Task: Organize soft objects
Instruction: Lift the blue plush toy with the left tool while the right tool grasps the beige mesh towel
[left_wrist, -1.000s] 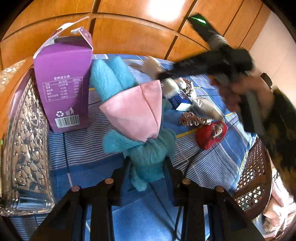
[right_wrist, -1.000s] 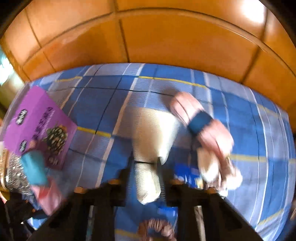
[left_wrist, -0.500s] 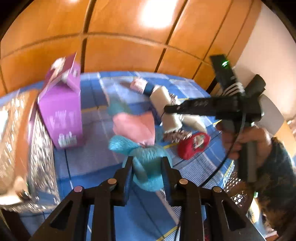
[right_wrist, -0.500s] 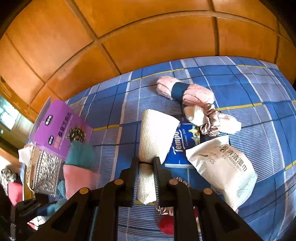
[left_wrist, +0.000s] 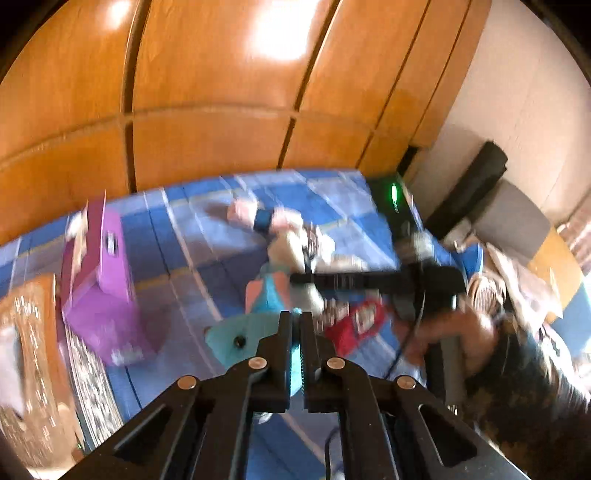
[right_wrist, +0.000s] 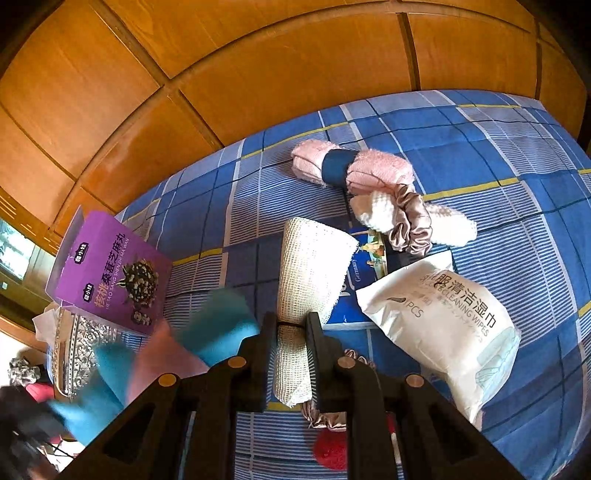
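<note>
Though blurred, teal plush toy (left_wrist: 236, 338) seems pinched between left fingers (left_wrist: 285, 332).

My left gripper (left_wrist: 294, 325): matte black plastic, angular cut-out arms, four brass-coloured screw heads, ribbed inner pads. My right gripper (right_wrist: 291, 325): same black build, same brass screws. In the left view its body is black with a green light, a thin black cable, and a dark patterned sleeve (left_wrist: 532, 398).
</note>
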